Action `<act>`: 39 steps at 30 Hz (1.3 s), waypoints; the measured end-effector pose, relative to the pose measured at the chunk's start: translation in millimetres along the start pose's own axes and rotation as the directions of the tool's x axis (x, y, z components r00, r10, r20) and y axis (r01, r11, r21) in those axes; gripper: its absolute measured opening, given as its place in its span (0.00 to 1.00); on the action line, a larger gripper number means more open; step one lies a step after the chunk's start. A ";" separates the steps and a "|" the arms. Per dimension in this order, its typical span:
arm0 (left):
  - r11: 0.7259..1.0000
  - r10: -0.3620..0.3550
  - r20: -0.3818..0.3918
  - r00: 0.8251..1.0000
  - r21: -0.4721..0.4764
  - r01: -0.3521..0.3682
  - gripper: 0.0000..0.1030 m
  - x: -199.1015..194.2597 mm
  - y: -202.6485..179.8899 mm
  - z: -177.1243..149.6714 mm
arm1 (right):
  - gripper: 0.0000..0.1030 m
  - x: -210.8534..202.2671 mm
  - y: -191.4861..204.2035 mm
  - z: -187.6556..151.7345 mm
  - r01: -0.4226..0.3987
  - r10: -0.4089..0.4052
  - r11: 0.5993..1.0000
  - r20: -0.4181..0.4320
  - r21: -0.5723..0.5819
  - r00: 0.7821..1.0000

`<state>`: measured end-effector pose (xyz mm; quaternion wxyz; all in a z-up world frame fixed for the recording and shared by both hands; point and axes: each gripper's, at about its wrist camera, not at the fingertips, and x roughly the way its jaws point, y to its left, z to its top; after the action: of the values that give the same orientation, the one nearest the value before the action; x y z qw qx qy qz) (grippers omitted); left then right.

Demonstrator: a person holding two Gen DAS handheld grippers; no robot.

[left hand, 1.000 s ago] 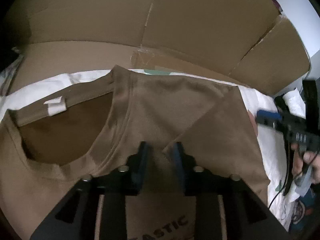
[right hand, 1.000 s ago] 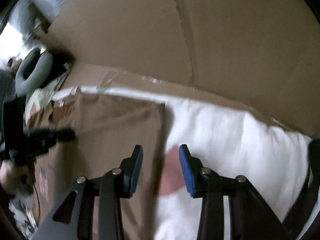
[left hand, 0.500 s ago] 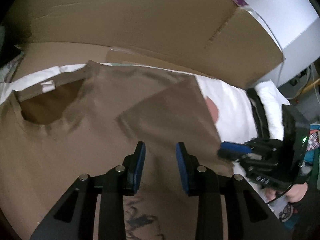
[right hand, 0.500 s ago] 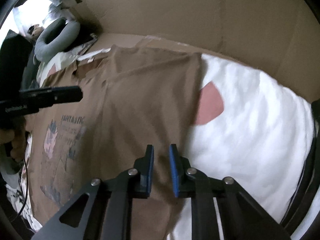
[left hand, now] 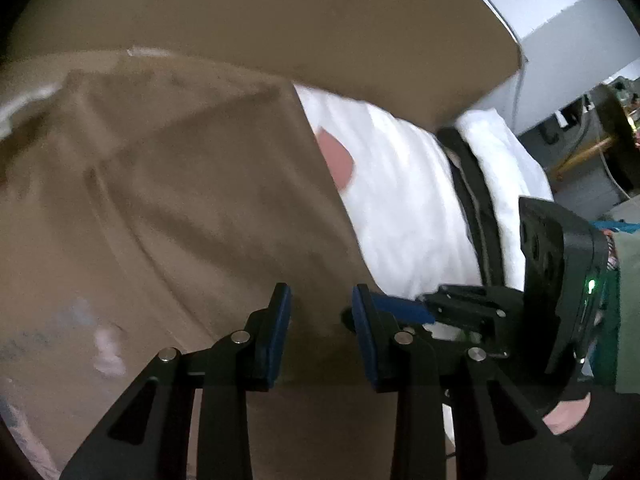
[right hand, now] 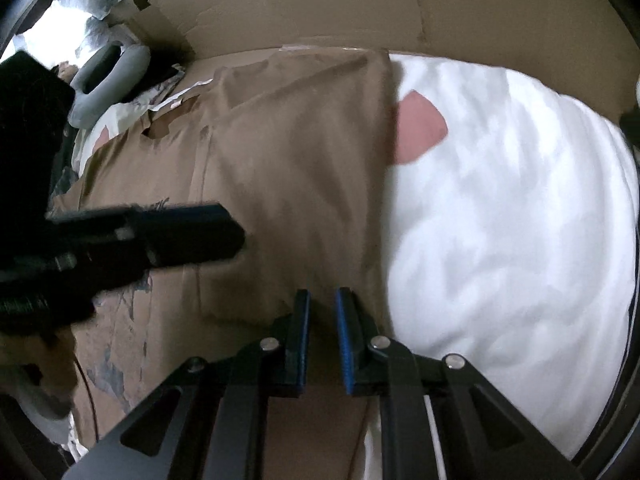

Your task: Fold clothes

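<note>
Brown shirt (right hand: 296, 184) side folded in. Right gripper (right hand: 322, 312) nearly closed, nothing clearly pinched; left gripper (left hand: 322, 312) apart, empty. Pinch edge firmly, pull smooth.

Brown T-shirt (left hand: 180, 208) lies flat on white bedding (left hand: 404, 200), sleeve folded inward. Left gripper (left hand: 320, 320) above shirt's right edge, jaws parted, nothing between them. Right gripper (left hand: 400, 308) just beside it, at the hem. Cardboard (left hand: 280, 12) behind
</note>
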<state>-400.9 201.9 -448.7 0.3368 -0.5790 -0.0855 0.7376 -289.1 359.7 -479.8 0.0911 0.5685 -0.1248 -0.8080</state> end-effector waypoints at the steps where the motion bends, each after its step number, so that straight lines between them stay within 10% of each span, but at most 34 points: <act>1: 1.000 0.005 -0.010 1.000 -0.001 -0.005 0.31 1.5 1.3 -3.7 | 0.12 -1.0 -0.8 -2.3 -0.001 0.001 1.000 0.002 0.003 1.000; 29: 0.996 0.091 -0.098 0.991 0.028 -0.089 0.31 -39.5 11.5 -31.8 | 0.12 -1.9 5.4 -1.5 0.060 -0.058 0.997 -0.054 0.037 0.997; 39: 0.989 0.143 -0.072 0.987 0.043 -0.141 0.31 -93.2 -6.3 -17.8 | 0.31 -55.4 17.5 2.1 0.053 -0.051 0.998 -0.056 0.026 0.997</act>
<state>-372.7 146.3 -376.8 0.2974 -0.6044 -0.0172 0.7389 -272.3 359.2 -424.2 0.0655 0.5949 -0.1185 -0.7923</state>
